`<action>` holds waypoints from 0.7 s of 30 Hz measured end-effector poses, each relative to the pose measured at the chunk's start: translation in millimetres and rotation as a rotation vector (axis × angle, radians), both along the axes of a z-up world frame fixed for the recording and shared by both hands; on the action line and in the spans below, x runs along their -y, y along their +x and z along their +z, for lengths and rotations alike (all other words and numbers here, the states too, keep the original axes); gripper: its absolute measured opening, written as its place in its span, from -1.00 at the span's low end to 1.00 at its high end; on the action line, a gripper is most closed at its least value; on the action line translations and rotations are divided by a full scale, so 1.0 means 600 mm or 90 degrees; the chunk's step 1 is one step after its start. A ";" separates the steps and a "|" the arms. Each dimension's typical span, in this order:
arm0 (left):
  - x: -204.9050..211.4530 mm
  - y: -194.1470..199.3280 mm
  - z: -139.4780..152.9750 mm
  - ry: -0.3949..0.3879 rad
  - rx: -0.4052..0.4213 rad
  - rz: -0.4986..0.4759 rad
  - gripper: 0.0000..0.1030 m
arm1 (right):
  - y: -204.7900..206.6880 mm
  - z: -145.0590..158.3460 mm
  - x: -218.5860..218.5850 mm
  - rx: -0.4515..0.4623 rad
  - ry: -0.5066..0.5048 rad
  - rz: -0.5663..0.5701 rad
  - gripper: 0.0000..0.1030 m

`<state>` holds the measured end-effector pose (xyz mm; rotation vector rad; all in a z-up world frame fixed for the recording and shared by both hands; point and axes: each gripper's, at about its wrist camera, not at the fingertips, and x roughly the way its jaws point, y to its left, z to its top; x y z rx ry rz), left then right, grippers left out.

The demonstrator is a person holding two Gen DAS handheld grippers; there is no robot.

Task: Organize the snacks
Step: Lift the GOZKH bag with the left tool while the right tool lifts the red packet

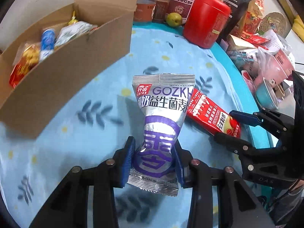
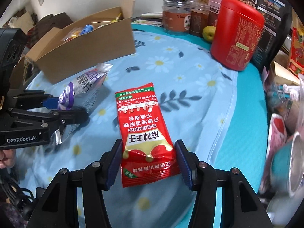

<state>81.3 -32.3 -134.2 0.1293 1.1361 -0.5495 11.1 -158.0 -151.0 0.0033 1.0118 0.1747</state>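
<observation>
My left gripper [image 1: 153,157] is shut on a silver and purple snack packet [image 1: 161,104], pinching its waist so that it stands up over the blue floral cloth [image 1: 76,152]. To its right lies a red spicy-strip packet [image 1: 209,110]. In the right wrist view the red packet [image 2: 144,133] sits between the pads of my right gripper [image 2: 149,161], which is shut on its near end. The left gripper [image 2: 70,107] shows at the left there, holding the silver packet [image 2: 85,81]. An open cardboard box [image 1: 57,85] with several snacks inside stands at the far left.
A red tin [image 1: 207,20], jars [image 1: 161,5] and a green pear [image 1: 173,19] line the back of the table. Bags, wrappers and a teal bowl [image 1: 266,95] crowd the right edge. The box [image 2: 85,51] has its flaps up.
</observation>
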 end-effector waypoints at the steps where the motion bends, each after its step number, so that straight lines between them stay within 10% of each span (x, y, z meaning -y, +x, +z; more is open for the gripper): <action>1: -0.006 -0.010 0.000 0.001 -0.002 0.003 -0.26 | -0.006 -0.001 -0.003 0.000 0.001 0.001 0.06; 21: -0.043 -0.143 0.004 0.005 -0.007 0.005 -0.26 | -0.130 -0.010 -0.057 -0.021 0.003 0.038 0.14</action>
